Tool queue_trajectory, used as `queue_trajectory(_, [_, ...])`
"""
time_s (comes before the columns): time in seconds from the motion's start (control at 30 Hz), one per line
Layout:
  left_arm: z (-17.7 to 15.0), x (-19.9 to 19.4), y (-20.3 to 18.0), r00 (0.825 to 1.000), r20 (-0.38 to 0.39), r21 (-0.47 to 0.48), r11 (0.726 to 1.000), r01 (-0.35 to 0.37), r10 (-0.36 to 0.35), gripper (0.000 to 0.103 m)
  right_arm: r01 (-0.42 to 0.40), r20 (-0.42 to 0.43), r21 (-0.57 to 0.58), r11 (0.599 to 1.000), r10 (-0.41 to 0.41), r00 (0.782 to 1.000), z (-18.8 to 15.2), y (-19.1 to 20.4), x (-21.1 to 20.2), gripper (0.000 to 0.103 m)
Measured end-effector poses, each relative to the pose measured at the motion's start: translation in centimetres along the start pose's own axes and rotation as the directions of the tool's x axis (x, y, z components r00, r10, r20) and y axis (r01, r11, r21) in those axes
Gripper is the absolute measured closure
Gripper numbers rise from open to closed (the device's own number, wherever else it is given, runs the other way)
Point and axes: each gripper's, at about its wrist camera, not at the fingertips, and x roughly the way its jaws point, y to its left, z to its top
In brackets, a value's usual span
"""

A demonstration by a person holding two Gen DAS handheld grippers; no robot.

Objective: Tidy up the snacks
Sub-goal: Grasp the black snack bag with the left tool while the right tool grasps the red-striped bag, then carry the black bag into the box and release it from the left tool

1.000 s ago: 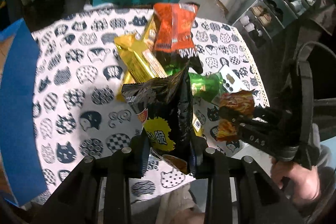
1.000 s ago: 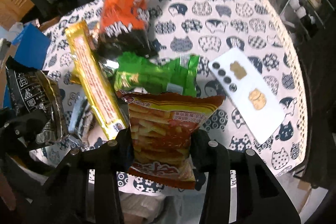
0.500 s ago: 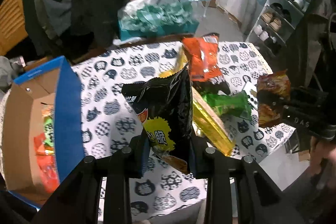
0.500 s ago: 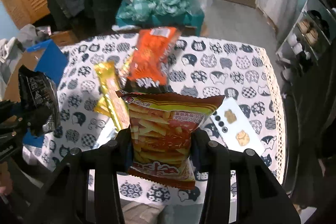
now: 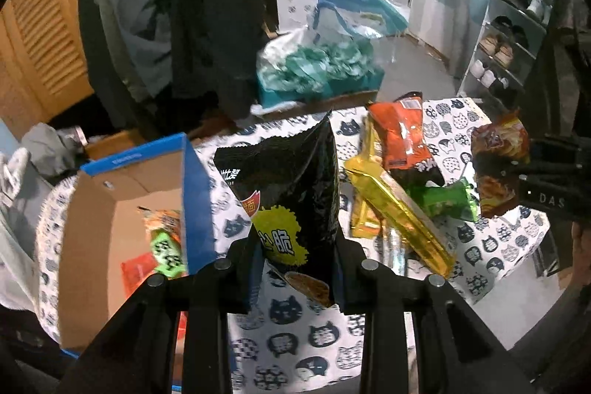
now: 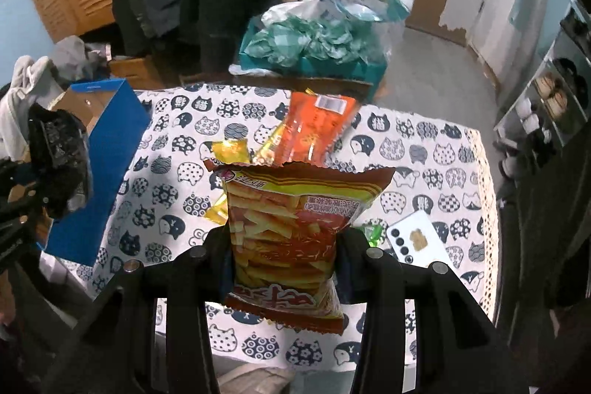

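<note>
Fingers of the left gripper (image 5: 295, 268) clamp a black snack bag (image 5: 284, 194), held above the table (image 5: 295, 331) beside an open blue cardboard box (image 5: 122, 231). Those of the right gripper (image 6: 282, 261) pinch a red fries-print snack bag (image 6: 291, 235) over the cat-print cloth; orange (image 6: 314, 132), gold (image 5: 399, 209) and green (image 5: 447, 198) packets lie beyond.

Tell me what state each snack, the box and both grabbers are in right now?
Black crinkly snack bag: held up, clamped in left gripper jaws.
Red fries snack bag: held up, clamped in right gripper jaws.
Blue cardboard box: open, packets inside.
Orange snack bag: lying on cat-print tablecloth.
Gold foil packet: lying flat.
Green packet: lying flat.
</note>
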Motion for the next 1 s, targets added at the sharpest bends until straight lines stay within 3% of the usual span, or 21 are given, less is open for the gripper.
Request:
queue_trajectory(0.57, [-0.5, -1.4, 6.6, 0.997, 0.033, -0.044, 0.997, -0.064, 0.066, 0.072, -0.072, -0.009, -0.074, 0.995, 0.072, 0.997, 3.0, 6.0, 0.8, 0.061])
queue_trajectory(1.0, [-3.4, 1.0, 15.6, 0.986, -0.076, -0.176, 0.971, -0.162, 0.15, 0.072, -0.176, -0.02, -0.208, 0.962, 0.175, 0.984, 6.1, 14.8, 1.8, 0.061])
